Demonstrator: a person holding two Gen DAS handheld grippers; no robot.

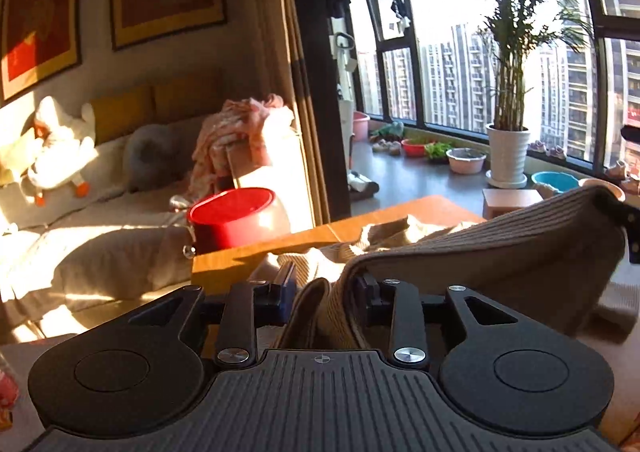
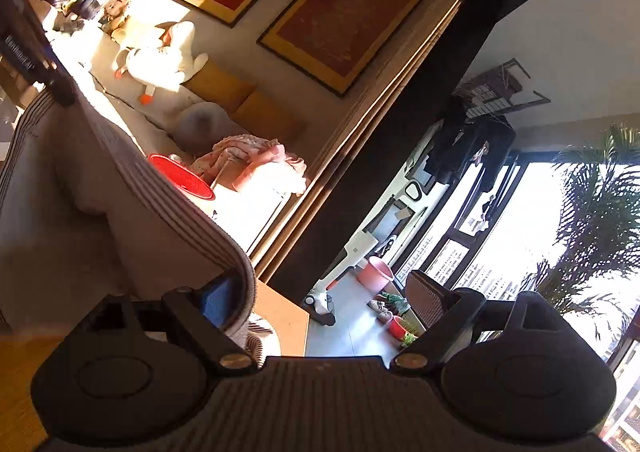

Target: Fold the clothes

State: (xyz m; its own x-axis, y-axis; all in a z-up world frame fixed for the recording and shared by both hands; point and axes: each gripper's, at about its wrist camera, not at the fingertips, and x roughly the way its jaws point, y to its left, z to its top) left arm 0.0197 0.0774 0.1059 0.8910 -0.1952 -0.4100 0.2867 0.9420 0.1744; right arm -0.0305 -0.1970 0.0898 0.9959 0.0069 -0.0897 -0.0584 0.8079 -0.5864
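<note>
A beige ribbed sweater is lifted off the orange table and stretches between my two grippers. In the left wrist view my left gripper has its jaws a narrow way apart. A bunched fold of the hem lies loosely between them and drapes over the right finger. The right gripper shows at the sweater's far corner. In the right wrist view my right gripper is wide open. The sweater hangs over only its left finger, and nothing touches the right one.
Behind the table a red tub sits by a sofa with a white plush goose and a pink blanket pile. On the balcony floor by the windows stand a potted palm and several basins.
</note>
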